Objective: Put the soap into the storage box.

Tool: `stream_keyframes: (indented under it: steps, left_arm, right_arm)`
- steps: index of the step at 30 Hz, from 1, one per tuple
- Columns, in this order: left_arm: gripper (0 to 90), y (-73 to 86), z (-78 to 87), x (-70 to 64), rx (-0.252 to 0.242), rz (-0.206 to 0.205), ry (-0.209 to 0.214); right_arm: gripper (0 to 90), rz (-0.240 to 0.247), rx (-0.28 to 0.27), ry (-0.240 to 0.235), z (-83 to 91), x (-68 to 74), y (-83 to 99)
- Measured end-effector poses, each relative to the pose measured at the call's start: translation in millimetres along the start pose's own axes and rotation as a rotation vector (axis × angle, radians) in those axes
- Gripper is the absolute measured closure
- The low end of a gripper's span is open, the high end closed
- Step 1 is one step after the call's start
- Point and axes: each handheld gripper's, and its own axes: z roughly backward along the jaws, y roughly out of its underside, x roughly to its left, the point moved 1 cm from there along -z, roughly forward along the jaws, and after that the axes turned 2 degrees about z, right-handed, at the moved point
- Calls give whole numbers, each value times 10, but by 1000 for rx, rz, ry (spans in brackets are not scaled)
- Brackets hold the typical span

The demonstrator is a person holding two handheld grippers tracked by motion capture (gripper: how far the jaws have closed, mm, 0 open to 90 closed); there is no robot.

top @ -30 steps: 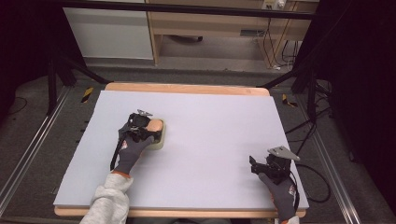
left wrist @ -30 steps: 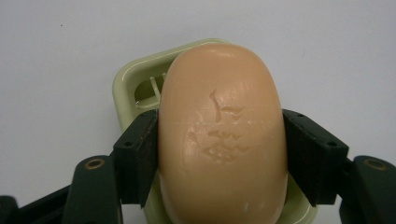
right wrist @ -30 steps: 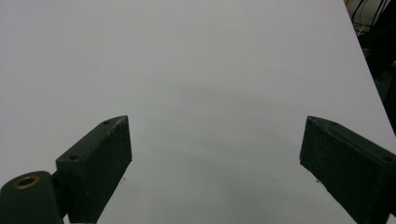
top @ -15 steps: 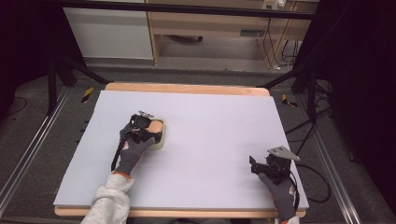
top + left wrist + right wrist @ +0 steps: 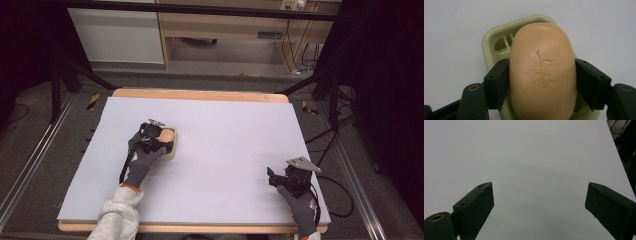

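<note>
A peach-coloured bar of soap with a stamped mark lies in a pale green soap dish on the white table. My left gripper is shut on the soap, one black pad on each long side. From above, the left gripper sits left of the table's middle, over the dish, with the soap partly hidden under the gloved hand. My right gripper rests near the front right corner. Its jaws stand wide open over bare table.
The white table top has a wooden rim showing at the back and front edges. Black cables trail off the right side. Floor rails run along both sides, and a wooden cabinet stands behind the table.
</note>
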Motion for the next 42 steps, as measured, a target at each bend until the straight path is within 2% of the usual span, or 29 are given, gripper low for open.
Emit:
stream_keyframes:
  steps: [3,8,15,18,23,26,31,34,37,39,41,42]
  left_arm:
    - [278,-12,37,9,-17,6,-1]
    - [281,-32,146,28,-50,18,17]
    - [282,-24,294,-17,-81,0,34]
    - [281,22,385,-55,-118,6,60]
    - [266,104,475,-68,-147,-9,61]
    - [264,189,560,-47,-182,-18,62]
    - [263,284,632,-17,-204,-16,64]
    - [263,420,727,21,-227,-15,83]
    - [263,495,763,46,-220,-32,79]
    - [263,615,810,94,-222,-15,82]
    - [262,708,853,140,-217,-15,66]
    - [261,708,853,140,-217,-15,66]
  right_arm:
    - [88,-1,1,3,0,-3,-1]
    - [88,-3,0,3,3,-3,-1]
    - [88,-4,-4,9,6,-14,0]
    - [87,-9,-5,18,8,-24,1]
    - [85,-15,-4,30,9,-40,3]
    - [83,-25,-2,44,18,-69,10]
    - [79,-34,-3,45,21,-106,23]
    - [73,-47,-4,50,17,-135,43]
    - [72,-36,10,53,2,-126,48]
    - [70,-39,6,50,4,-122,50]
    - [70,-39,12,51,-4,-119,52]
    - [69,-37,14,51,1,-118,56]
